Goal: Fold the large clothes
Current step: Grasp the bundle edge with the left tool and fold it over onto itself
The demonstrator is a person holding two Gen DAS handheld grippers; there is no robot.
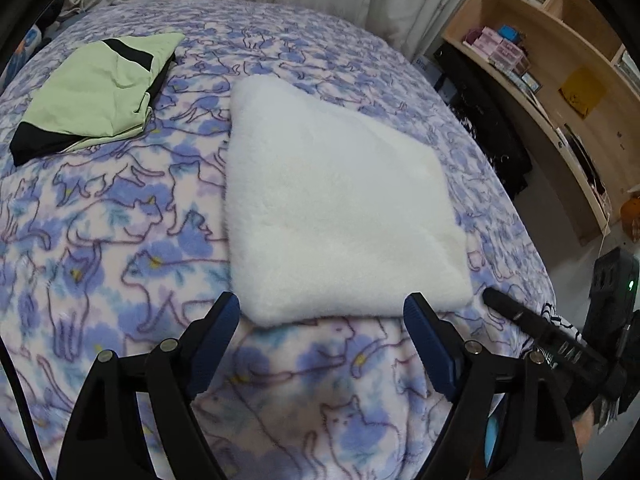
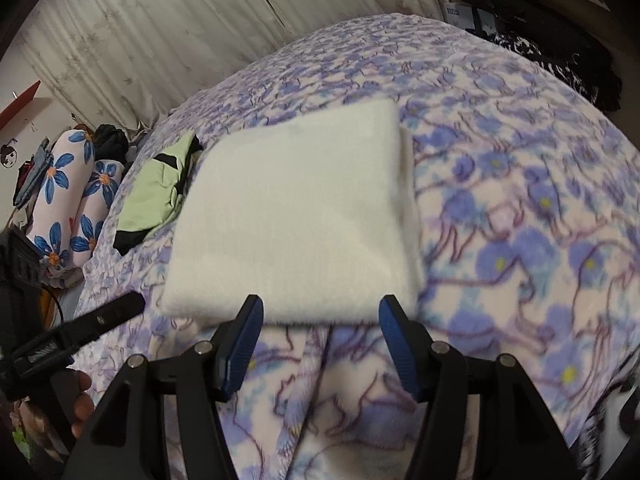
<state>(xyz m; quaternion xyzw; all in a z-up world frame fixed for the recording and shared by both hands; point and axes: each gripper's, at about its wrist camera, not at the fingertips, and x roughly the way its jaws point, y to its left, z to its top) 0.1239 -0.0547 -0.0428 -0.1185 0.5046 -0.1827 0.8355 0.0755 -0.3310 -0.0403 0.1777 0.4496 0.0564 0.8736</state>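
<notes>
left wrist view counts two folded garments on the bed: one fluffy white garment (image 1: pixel 336 208) folded into a rough square near the middle of the cat-print blanket (image 1: pixel 120 240), and one green and black garment (image 1: pixel 96 92) folded further back to the left, well apart from the white one. the left gripper (image 1: pixel 322 320) hangs at the white garment's near edge with its two blue-padded fingers spread wide and nothing between them. one wooden shelf unit (image 1: pixel 560 60) stands to the right; the labels on its boxes are too small to read.

right wrist view shows the same white garment (image 2: pixel 292 216) and the green one (image 2: pixel 160 188) behind it. the right gripper (image 2: pixel 320 316) is also spread wide and empty, just at the near edge. two flower-print rolls (image 2: pixel 76 200) lie beyond the bed. no writing is legible.
</notes>
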